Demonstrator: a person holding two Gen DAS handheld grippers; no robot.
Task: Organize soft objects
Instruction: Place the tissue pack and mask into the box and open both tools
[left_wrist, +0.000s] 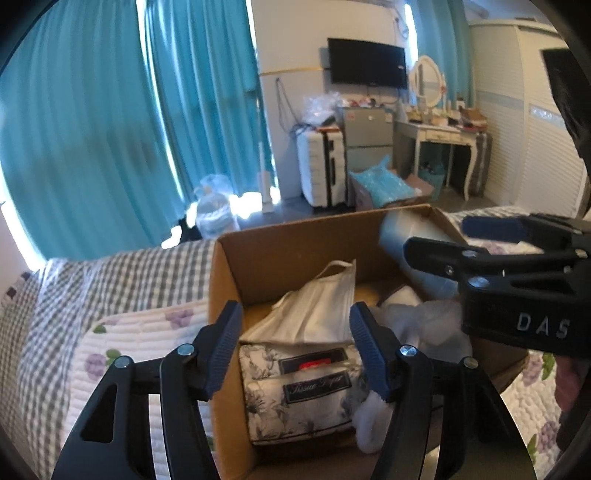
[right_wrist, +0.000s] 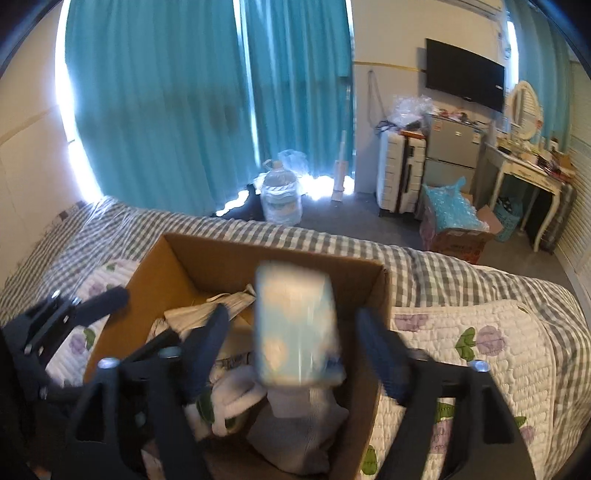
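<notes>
A cardboard box (left_wrist: 288, 240) stands on the bed and holds soft items: a floral tissue pack (left_wrist: 295, 391), a white face mask (left_wrist: 317, 306) and white fluffy pieces (left_wrist: 417, 317). My left gripper (left_wrist: 291, 350) is open and empty over the box's near left side. My right gripper (right_wrist: 291, 347) is open above the box (right_wrist: 192, 262). A light blue soft pack (right_wrist: 297, 332), blurred, is between its fingers but apart from them, over the box. The same pack (left_wrist: 410, 236) and the right gripper (left_wrist: 443, 240) show in the left wrist view.
The bed has a grey checked cover (right_wrist: 443, 266) and a white quilt with purple flowers (right_wrist: 480, 350). Beyond it are teal curtains (right_wrist: 166, 110), a water jug (right_wrist: 280, 195), a suitcase (right_wrist: 399, 177), a small fridge (right_wrist: 450, 147) and a dressing table (right_wrist: 524, 170).
</notes>
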